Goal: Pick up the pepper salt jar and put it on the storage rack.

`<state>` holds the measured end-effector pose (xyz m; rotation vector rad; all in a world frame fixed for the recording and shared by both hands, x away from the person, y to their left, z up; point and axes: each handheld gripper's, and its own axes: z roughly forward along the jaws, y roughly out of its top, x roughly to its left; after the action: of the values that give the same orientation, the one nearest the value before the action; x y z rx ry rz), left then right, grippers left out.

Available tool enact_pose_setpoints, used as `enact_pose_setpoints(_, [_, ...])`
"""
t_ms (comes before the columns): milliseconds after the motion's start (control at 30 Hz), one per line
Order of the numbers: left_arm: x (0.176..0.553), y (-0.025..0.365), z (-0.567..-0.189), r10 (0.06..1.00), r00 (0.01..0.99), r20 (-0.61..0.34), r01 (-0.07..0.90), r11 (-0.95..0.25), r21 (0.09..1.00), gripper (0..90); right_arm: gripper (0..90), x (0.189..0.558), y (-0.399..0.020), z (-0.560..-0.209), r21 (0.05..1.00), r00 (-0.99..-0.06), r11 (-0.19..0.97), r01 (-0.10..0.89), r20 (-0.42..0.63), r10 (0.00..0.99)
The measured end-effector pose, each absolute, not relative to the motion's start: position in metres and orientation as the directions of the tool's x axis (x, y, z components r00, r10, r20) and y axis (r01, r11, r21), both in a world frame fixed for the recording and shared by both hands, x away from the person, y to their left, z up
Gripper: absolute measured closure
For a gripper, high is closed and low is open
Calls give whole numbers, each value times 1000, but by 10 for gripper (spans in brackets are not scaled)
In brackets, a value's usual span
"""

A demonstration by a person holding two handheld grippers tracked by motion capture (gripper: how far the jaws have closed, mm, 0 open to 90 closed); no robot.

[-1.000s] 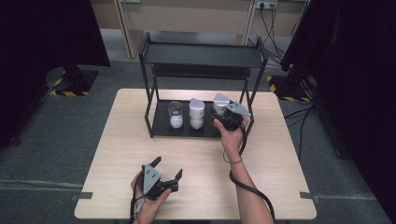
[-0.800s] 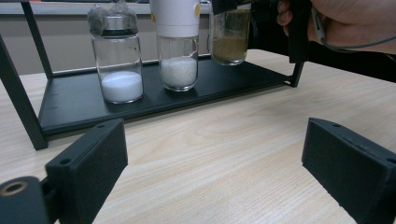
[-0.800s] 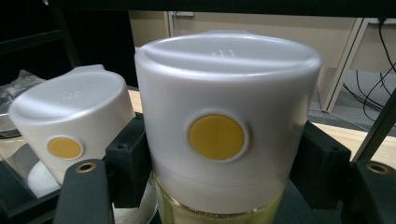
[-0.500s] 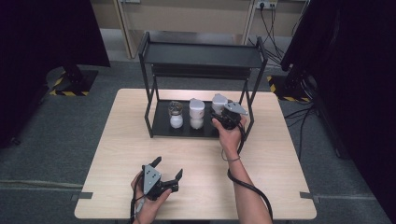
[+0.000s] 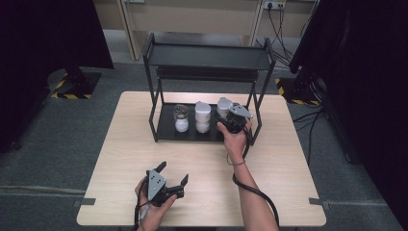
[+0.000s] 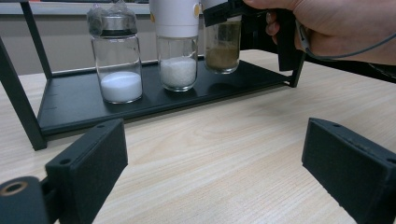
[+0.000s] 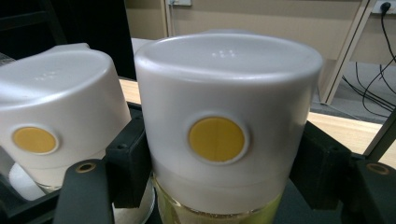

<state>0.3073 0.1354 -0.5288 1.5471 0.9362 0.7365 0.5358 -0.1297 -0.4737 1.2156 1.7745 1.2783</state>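
On the black rack's bottom shelf (image 5: 166, 130) at the table's far side, the right gripper (image 5: 230, 120) is clamped on the upright jar (image 7: 219, 126) standing squarely between its jaws, while the left gripper (image 5: 168, 185), jaws apart and empty, rests well nearer the person.

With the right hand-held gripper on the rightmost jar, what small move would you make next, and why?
Probably lift it slightly, then draw it toward the table's near edge. The right hand-held gripper is shut on the white-capped glass jar of brownish powder, which stands on the black metal rack's lower tray beside the other white-capped jar.
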Motion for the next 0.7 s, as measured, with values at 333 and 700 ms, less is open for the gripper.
enact_pose_setpoints(333, [307,135,-529,871,490,-34,171,-58,983,62,309,540,-130,-479,937,-367,104,334,28,930])
enact_pose_setpoints(700, [307,135,-529,870,491,-32,169,-59,984,63,309,542,-131,-483,934,-364,112,339,21,931])
